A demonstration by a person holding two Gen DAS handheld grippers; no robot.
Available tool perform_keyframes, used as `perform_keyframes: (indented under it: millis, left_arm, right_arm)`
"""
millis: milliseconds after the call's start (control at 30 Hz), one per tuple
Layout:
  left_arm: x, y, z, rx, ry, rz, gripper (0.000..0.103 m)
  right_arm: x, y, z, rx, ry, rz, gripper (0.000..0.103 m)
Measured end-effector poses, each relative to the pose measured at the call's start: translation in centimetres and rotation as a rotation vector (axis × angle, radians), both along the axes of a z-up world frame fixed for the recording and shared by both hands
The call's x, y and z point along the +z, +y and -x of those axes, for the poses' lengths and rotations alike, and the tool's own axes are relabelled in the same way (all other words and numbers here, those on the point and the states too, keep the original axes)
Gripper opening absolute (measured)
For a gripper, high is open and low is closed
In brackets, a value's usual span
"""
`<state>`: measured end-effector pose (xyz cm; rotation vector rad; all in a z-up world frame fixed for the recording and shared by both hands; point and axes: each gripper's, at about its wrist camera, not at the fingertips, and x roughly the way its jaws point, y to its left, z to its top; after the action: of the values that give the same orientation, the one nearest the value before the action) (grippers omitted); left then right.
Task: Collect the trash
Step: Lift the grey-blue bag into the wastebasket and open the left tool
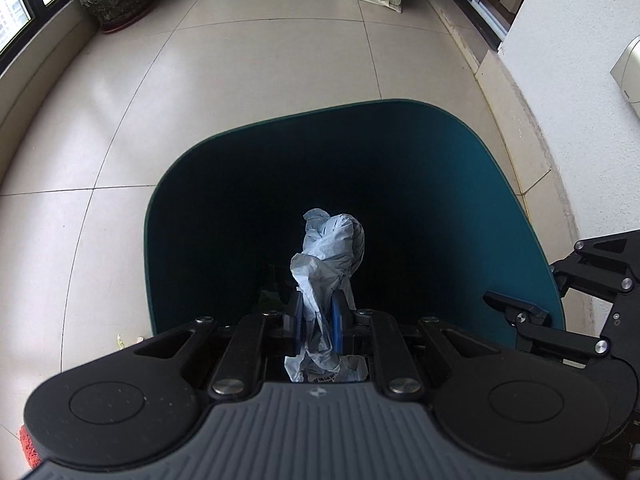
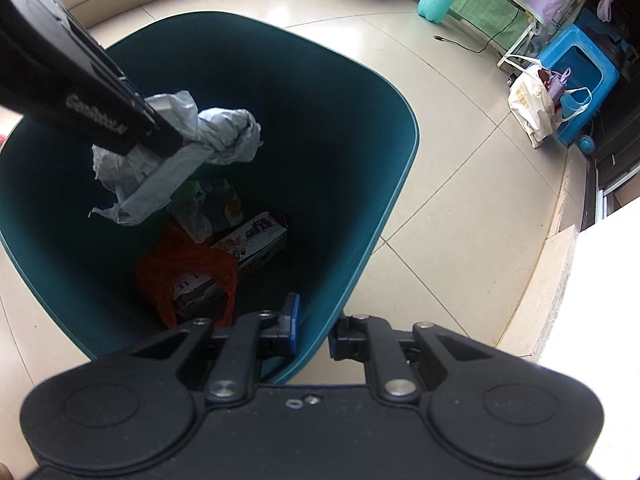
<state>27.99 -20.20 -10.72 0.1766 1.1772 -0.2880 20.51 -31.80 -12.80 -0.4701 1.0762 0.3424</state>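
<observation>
**Reader:** What sits nearest, and what are the tongs doing?

**Describer:** Nearest is the left gripper [image 1: 318, 320], its blue-padded jaws nearly closed and pinching a crumpled, pale grey-blue wad of thin paper or plastic [image 1: 328, 248]. The wad hangs over the mouth of a deep teal plastic bin [image 1: 460, 168] with rounded corners, clear of its walls. The right gripper [image 2: 314, 326] clamps the bin's near rim, one pad inside the wall, the other outside.

**Reader:** How should the drop be done well?

**Describer:** Probably by parting the left jaws fully while the wad is centred over the opening, since the light, creased material may cling to a pad. The right gripper's hold on the rim should steady the bin meanwhile.

**Reader:** And farther in?

**Describer:** On the bin's floor lie an orange mesh bag [image 2: 188, 268], a printed cardboard carton [image 2: 256, 244] and a clear wrapper [image 2: 196, 208]. Beyond lies glossy beige floor tile [image 1: 240, 80].
</observation>
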Motion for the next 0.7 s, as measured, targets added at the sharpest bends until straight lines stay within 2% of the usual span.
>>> perform_keyframes:
  millis: [233, 433, 633, 700]
  left_arm:
    - [-3.0, -1.3, -1.0, -0.010, 0.056, -0.044, 0.013]
    - [-4.4, -1.5, -1.6, -0.016, 0.104, -0.055, 0.014]
    - [-4.2, -1.6, -1.6, -0.022, 0.114, -0.021, 0.016]
    - [-3.8, -1.4, -1.3, -0.026, 0.102, -0.010, 0.023]
  right_arm:
    - [0.0, 0.0, 0.0, 0.003, 0.001, -0.002, 0.013]
    - [0.0, -0.1, 0.0, 0.003, 0.001, -0.005, 0.013]
    - [-0.1, -0.1, 0.0, 0.004, 0.001, -0.002, 0.013]
    - [-0.1, -0.1, 0.0, 0.004, 0.001, -0.002, 0.013]
